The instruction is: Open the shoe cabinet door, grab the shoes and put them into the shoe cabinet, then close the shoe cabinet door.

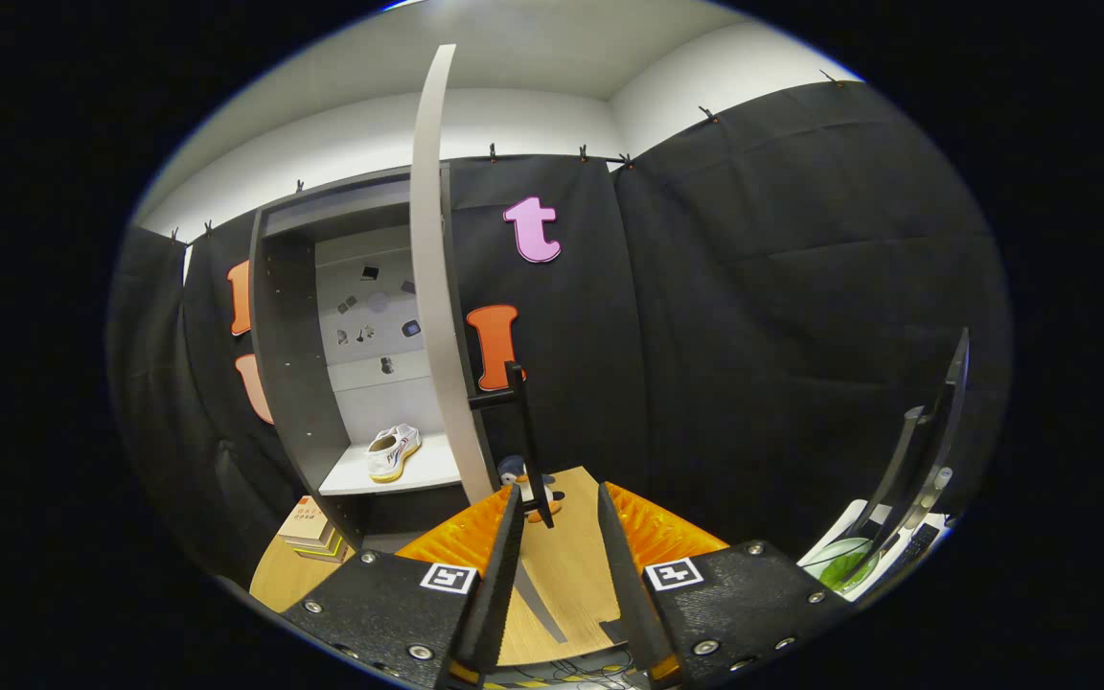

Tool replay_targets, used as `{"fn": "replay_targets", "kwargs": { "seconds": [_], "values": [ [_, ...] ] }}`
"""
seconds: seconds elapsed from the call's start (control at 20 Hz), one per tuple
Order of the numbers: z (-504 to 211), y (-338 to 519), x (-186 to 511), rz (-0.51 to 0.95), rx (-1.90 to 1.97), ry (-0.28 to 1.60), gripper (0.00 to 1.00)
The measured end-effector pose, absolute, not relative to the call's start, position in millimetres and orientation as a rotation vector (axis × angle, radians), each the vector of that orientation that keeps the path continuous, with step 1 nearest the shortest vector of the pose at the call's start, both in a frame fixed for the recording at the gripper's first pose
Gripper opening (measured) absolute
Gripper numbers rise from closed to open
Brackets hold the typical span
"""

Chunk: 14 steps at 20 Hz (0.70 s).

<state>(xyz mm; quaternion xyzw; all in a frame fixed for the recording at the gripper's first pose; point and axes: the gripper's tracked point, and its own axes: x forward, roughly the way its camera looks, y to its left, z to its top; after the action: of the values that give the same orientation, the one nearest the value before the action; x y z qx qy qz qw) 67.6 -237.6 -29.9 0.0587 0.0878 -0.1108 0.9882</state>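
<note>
Shoe cabinet (295, 364): tall, dark-sided, pale back panel, left of centre in the frame. Stands open.

Cabinet door (433, 287): pale slab, swung out edge-on toward the camera, running from top centre down to mid-frame. Black bar handle (525, 436) on its near edge, just ahead of the fingers and slightly left of their gap.

Shoe (393, 451): white sneaker with yellowish sole, lying on the cabinet's pale lower shelf (427, 471), left of the door. One shoe visible there; cannot tell whether a second lies elsewhere.

Gripper (560, 513): lower centre of the frame. Fingers parted by a moderate gap, nothing between them, no contact with the handle. Bare wooden floor (566, 575) visible through the gap.

Small penguin figure (517, 476): on the floor at the door's foot, beside the handle's lower end, partly hidden by the left finger.

Stack of books (308, 532): lower left, on the floor below the cabinet shelf.

Green-and-white items (844, 565): lower right, beside a dark slanted frame; too small to identify.

Task status, judged from the present layout: door opened, done; shoe placed inside, apparently done for the one visible. Remaining: closing the door. Likely next need: pushing or gripping at the handle edge and swinging the slab back toward the cabinet front. Risk: penguin figure near the door's sweep.
</note>
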Motion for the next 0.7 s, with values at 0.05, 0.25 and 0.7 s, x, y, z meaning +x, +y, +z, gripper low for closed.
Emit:
{"fn": "replay_targets", "kwargs": {
  "seconds": [0.05, 0.25, 0.7],
  "values": [
    [-31.5, -237.8, 74.8, -0.212, 0.123, 0.182, 0.51],
    [-35.3, -237.9, 89.5, -0.195, 0.124, 0.18, 0.54],
    [-32.8, -212.3, 88.4, -0.129, 0.089, 0.185, 0.55]
  ]
}}
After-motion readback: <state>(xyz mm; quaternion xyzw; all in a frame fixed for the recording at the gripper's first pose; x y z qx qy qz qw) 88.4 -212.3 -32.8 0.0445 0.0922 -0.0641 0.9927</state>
